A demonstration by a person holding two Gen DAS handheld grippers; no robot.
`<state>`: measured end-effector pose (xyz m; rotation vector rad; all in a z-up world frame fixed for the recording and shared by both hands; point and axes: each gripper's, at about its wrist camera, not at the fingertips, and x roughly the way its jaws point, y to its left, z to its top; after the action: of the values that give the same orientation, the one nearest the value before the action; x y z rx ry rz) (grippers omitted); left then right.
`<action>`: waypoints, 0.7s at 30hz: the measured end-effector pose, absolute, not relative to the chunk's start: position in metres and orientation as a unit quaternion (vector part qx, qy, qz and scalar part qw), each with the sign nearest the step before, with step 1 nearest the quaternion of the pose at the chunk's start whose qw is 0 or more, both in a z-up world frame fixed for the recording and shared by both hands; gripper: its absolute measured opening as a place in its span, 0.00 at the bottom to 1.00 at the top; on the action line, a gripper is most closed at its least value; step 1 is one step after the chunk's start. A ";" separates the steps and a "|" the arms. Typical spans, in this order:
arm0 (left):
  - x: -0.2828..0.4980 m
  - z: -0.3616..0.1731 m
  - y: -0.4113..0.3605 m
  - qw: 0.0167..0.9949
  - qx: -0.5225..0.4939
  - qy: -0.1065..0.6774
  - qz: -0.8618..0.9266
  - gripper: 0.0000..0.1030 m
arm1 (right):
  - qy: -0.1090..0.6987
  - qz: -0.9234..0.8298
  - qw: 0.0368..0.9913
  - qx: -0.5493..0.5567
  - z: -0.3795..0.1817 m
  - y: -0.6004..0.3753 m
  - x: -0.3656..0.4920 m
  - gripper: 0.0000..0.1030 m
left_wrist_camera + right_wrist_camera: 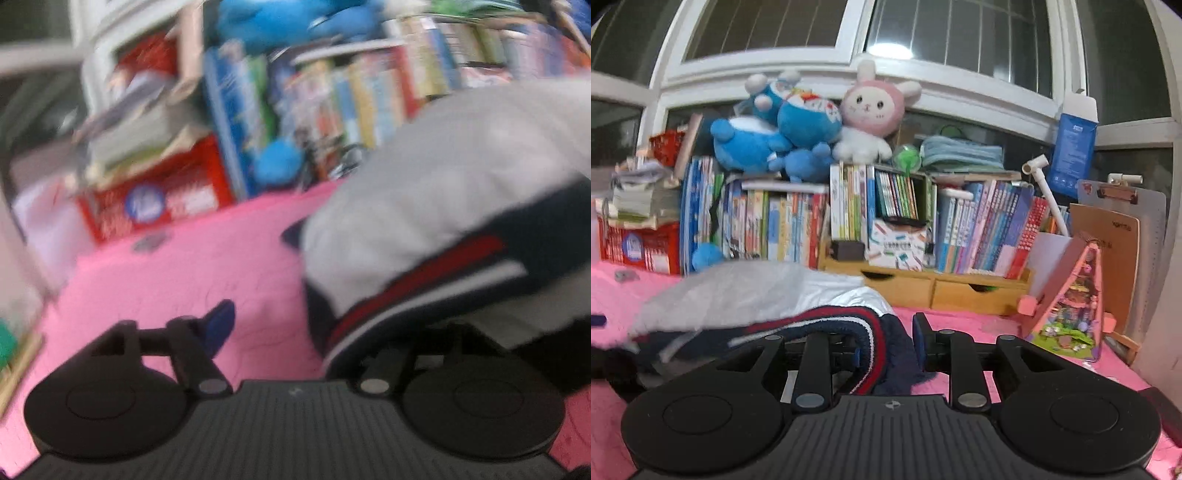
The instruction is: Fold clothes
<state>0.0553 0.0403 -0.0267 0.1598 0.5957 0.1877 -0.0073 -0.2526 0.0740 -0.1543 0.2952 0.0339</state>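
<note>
A grey garment (424,184) with a navy hem striped red and white lies bunched on the pink cover (184,266). The left wrist view is blurred. My left gripper (291,332) stands open at the garment's near left edge. Its left fingertip (219,326), with a blue pad, rests apart from the cloth over bare pink, while the hem drapes over and hides the right finger. In the right wrist view the same garment (757,291) spreads to the left. My right gripper (886,347) is shut on the striped hem (875,332), which fills the gap between the pads.
A row of books (894,206) on a wooden drawer unit (931,290) lines the back, with plush toys (798,122) on top. A red box (639,247) sits at the back left. A toy house (1075,302) and a clipboard (1115,240) stand at the right.
</note>
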 end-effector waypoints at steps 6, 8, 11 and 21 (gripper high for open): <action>0.067 -0.033 0.060 0.940 0.011 0.334 0.070 0.22 | 0.305 0.059 0.943 -0.120 0.013 -0.249 0.010 0.34; 0.074 -0.033 0.060 0.937 -0.003 0.342 0.064 0.11 | 0.341 0.070 0.928 -0.133 -0.006 -0.240 0.020 0.38; 0.105 -0.013 0.068 0.938 -0.023 0.341 0.055 0.07 | 0.370 0.072 0.912 -0.161 -0.015 -0.226 0.053 0.30; 0.082 0.259 0.088 0.997 -0.012 -0.035 0.061 0.18 | -0.068 -0.046 0.995 -0.054 0.267 -0.236 0.129 0.12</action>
<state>0.0824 0.0881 0.2594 -0.0234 -0.0707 0.1224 0.1286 -0.2364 0.2671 -0.1089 -0.1371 -0.0914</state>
